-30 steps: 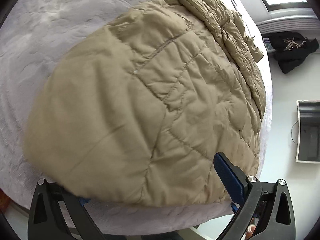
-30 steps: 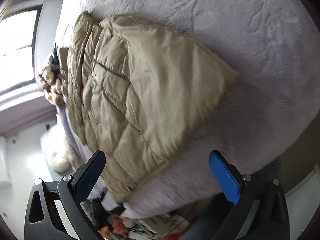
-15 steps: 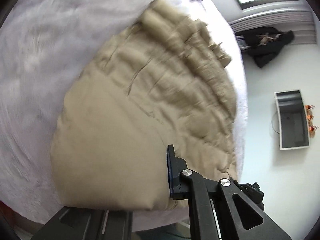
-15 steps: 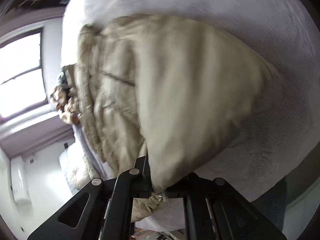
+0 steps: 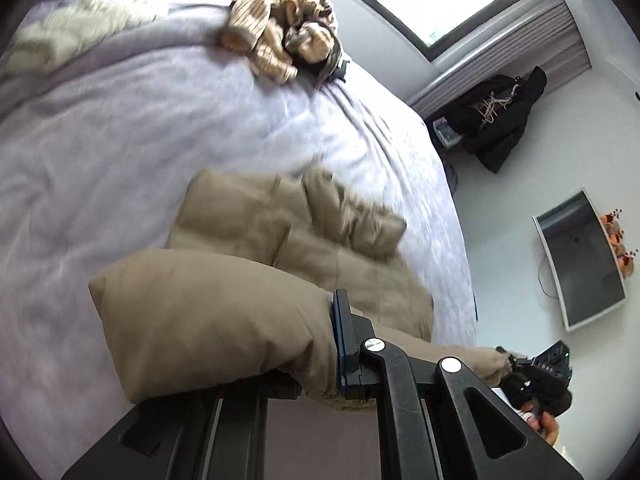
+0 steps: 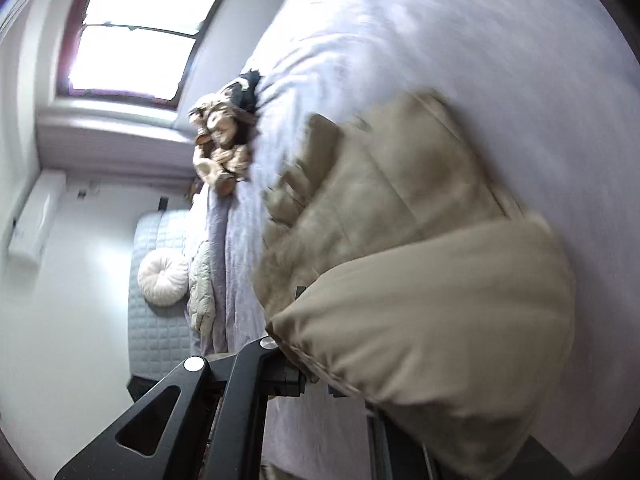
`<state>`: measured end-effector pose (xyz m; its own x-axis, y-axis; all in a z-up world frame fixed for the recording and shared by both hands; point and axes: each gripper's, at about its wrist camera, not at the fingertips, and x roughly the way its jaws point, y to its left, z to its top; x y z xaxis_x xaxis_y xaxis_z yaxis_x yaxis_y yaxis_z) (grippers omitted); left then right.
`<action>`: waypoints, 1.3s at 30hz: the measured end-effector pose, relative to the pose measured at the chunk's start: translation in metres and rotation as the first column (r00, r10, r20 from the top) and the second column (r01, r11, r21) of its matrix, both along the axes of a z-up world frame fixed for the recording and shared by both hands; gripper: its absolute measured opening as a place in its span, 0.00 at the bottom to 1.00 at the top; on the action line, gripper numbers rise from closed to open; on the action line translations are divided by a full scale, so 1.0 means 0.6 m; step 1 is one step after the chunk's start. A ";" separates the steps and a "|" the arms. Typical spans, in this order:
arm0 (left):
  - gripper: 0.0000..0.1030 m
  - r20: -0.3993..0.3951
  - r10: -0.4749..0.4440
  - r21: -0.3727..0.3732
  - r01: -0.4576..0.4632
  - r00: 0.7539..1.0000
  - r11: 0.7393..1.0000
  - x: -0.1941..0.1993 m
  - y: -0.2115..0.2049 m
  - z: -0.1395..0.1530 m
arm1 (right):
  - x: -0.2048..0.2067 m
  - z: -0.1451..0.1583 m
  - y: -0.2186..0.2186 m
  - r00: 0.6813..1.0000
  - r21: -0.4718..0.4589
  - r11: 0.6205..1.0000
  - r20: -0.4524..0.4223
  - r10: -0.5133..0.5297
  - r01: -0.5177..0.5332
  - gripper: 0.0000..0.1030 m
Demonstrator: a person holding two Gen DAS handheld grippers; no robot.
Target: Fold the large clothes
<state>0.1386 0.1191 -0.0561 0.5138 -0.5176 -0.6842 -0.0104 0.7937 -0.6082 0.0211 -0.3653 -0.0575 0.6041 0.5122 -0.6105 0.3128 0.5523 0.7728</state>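
Left gripper [image 5: 320,364]: jaws clamped on the tan coat's [image 5: 248,308] hem.
Right gripper [image 6: 316,384]: jaws pinched the same hem.
Coat: hem lifted, rest on the bed [image 5: 120,128].

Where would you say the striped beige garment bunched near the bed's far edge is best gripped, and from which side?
Probably by the cuffed sleeve end of the striped garment, which sticks out from the bundle toward the bare bedspread. Coming from that open side looks easiest, since other crumpled clothes crowd its opposite side. Both grippers are now shut on the tan padded coat.
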 end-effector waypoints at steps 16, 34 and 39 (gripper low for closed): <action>0.25 -0.168 -0.028 0.171 0.057 0.985 0.984 0.274 -0.050 -0.189 | 0.300 -0.142 -0.034 0.988 -0.126 0.992 -0.152 -0.013 -0.007 0.11; 0.58 -0.043 -0.081 0.467 0.092 0.996 0.879 0.232 -0.018 -0.158 | 0.285 -0.063 -0.010 0.992 -0.444 0.889 -0.094 0.078 -0.112 0.65; 0.39 -0.070 -0.075 0.455 0.099 0.995 0.885 0.243 -0.016 -0.187 | 0.272 -0.068 -0.030 0.982 -0.622 0.765 -0.169 0.079 -0.168 0.18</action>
<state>0.2847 0.1098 -0.1681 0.4406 -0.1819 -0.8791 0.0510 0.9828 -0.1777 0.1840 -0.3831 -0.0984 0.4584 0.0487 -0.8874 0.2763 0.9412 0.1944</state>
